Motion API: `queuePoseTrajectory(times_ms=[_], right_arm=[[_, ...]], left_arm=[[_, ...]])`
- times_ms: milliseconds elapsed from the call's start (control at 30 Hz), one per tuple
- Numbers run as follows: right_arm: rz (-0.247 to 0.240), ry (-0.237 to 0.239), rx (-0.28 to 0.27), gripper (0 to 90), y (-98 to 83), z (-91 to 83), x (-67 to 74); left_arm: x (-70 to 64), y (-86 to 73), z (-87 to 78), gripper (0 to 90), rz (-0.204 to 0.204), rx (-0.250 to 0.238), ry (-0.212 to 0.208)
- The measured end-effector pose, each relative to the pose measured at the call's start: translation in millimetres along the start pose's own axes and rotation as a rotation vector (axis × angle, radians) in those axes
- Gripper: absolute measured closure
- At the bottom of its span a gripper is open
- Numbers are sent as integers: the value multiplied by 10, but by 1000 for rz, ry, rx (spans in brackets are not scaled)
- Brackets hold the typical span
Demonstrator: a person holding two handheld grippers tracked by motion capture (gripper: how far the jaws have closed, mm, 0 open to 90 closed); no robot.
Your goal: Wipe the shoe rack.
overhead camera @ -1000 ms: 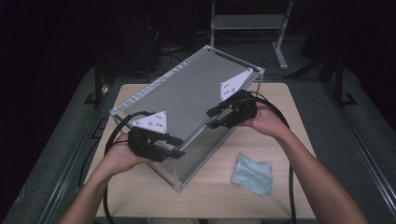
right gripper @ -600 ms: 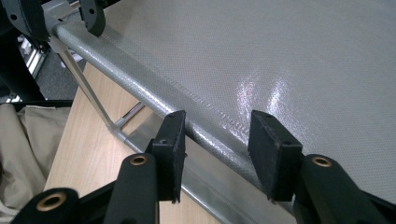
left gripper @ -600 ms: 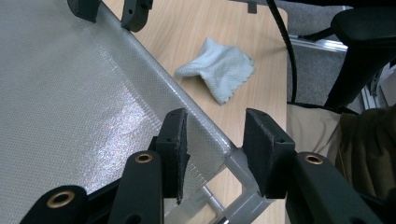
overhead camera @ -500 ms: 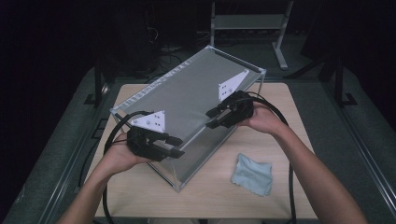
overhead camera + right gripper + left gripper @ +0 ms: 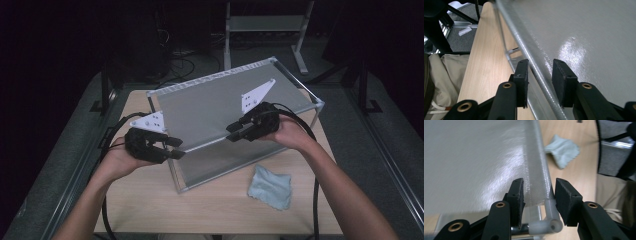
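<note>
A long box (image 5: 220,105) with a metal frame and grey mesh panels lies slanted across the wooden table (image 5: 150,205). My left gripper (image 5: 174,148) is at the box's near-left top corner. In the left gripper view its pads (image 5: 518,195) clamp the mesh top edge (image 5: 536,182) and a white corner piece (image 5: 549,220). My right gripper (image 5: 233,132) sits farther along the same near top edge. Its jaws have just been closing. The frame rail (image 5: 537,72) runs between them with a gap on each side, so the pads (image 5: 522,80) do not press on it.
A pale blue cloth (image 5: 271,186) lies crumpled on the table in front of the box, near my right forearm; it shows beyond the box edge (image 5: 562,150) in the left gripper view. A metal stand (image 5: 265,25) is behind the table. Black cables trail from both grippers.
The box has swung on the table, its far-left corner moving away and to the right. My left gripper moved slightly left with the near corner. The right hand stayed about where it was.
</note>
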State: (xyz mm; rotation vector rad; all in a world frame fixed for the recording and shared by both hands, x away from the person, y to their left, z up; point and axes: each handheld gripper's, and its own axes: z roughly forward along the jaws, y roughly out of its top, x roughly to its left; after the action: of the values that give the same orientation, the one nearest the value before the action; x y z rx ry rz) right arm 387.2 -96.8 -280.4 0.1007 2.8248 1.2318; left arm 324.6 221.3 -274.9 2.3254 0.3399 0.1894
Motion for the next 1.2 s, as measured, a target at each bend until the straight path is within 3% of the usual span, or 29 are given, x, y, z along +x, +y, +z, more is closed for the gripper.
queuePoseTrajectory(times_ms=[167, 233, 267, 767, 967, 1200], right_arm=[[8, -11, 9, 656, -5, -19, 44], [3, -16, 11, 656, -4, -21, 56], [3, -23, 14, 656, -3, -24, 60], [26, -24, 24, 656, 27, -15, 131], [48, 6, 27, 560, 40, -26, 123], [43, -50, -1, 512, -35, -241, 249]], left_arm=[[105, -7, 0, 593, -17, 8, 17], [128, -16, 12, 590, -10, 42, 43], [124, -27, 18, 589, -1, 29, 52], [159, -15, -14, 584, 4, 44, 59], [109, 18, -152, 579, 9, -51, 51], [-15, -24, -311, 548, 20, -89, 72]])
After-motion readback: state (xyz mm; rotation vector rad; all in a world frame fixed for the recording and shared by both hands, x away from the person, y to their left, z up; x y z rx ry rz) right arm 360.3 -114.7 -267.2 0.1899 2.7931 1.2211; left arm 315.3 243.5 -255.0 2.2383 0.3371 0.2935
